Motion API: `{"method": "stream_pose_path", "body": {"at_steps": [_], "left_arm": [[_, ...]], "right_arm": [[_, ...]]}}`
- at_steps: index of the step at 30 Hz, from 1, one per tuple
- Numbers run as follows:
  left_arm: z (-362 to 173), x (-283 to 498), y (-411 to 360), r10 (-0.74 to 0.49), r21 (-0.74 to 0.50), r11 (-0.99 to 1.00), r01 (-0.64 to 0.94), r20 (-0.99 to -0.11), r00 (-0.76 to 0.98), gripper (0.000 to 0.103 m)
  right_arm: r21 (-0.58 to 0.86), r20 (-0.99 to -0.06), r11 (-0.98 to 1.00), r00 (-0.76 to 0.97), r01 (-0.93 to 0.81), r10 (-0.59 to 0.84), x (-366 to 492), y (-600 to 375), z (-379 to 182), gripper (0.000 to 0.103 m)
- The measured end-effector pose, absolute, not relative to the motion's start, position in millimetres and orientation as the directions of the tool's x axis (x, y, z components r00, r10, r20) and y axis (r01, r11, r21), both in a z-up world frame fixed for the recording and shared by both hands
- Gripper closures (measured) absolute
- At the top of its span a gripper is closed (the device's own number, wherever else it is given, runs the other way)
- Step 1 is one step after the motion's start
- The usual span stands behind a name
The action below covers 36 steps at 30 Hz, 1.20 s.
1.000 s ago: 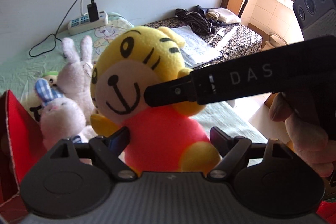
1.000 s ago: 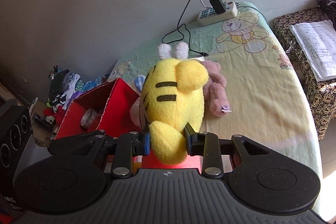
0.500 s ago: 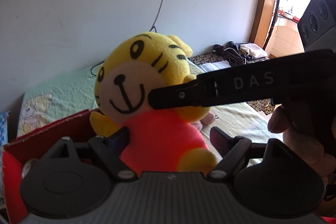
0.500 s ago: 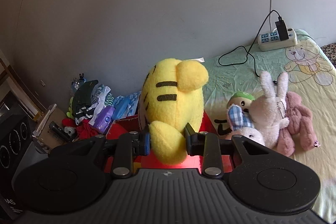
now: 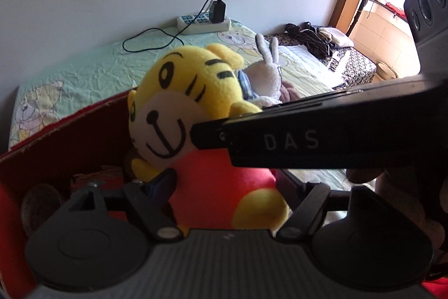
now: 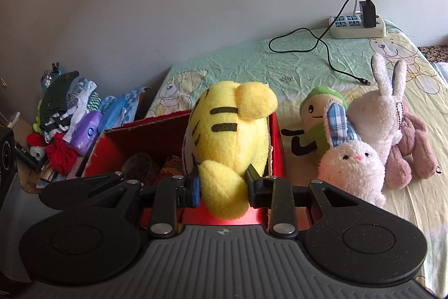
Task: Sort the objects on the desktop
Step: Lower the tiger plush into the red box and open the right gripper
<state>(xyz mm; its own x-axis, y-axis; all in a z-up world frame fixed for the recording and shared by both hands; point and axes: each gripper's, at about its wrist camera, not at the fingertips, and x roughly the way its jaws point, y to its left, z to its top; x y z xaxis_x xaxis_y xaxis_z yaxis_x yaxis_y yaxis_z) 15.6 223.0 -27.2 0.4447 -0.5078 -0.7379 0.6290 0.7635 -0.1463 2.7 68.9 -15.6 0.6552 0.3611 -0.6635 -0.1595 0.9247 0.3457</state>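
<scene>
Right gripper (image 6: 223,189) was clamped on the yellow tiger plush (image 6: 229,142) by one yellow limb, both pads pressed into the fabric. Left gripper (image 5: 226,182) sat wide open around the plush's red body (image 5: 224,187); left pad near the plush, right one clear of it, so no grip there as far as we could tell. Tiger hung over the red box (image 6: 112,147), head above the rim, lower body apparently already inside the box mouth. Box already held some brown items, too dim to identify. On the bedsheet (image 6: 280,60) just beside the box: small white bunny (image 6: 350,161), bigger white rabbit (image 6: 375,119), green-capped doll (image 6: 319,116), pink plush (image 6: 411,153), all unsorted. We judged this as the drop-off step for the tiger. Next move: lower, open the right jaws, pull back without snagging the box wall, then go for the nearest bunny.
</scene>
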Motion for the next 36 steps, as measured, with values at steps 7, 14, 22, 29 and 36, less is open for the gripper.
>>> {"method": "stream_pose_path", "body": {"at_steps": [7,14,22,29,36], "left_arm": [[-52.6,32.6,227.6,-0.519,-0.192,0.749,0.634,-0.765,0.382,0.022],[-66.8,43.9,228.2,-0.487,-0.194,0.766,0.612,-0.797,0.358,0.019],[-69.1,46.1,226.2,-0.459,-0.192,0.783,0.592,-0.821,0.341,0.015],[-68.7,45.4,227.0,-0.441,-0.185,0.790,0.584,-0.833,0.333,0.014],[-67.8,45.5,227.2,-0.431,-0.190,0.802,0.566,-0.841,0.328,0.014]], "right_arm": [[0.225,-0.745,0.964,0.613,-0.138,0.262,18.9,93.9,-30.7,0.070],[0.197,-0.751,0.971,0.615,-0.137,0.239,25.4,99.8,-39.4,0.070],[0.238,-0.747,0.963,0.610,-0.127,0.265,27.1,95.4,-38.7,0.065],[0.257,-0.738,0.959,0.617,-0.116,0.273,23.8,96.1,-35.6,0.060],[0.269,-0.712,0.959,0.652,-0.089,0.260,16.4,88.2,-29.7,0.050]]}}
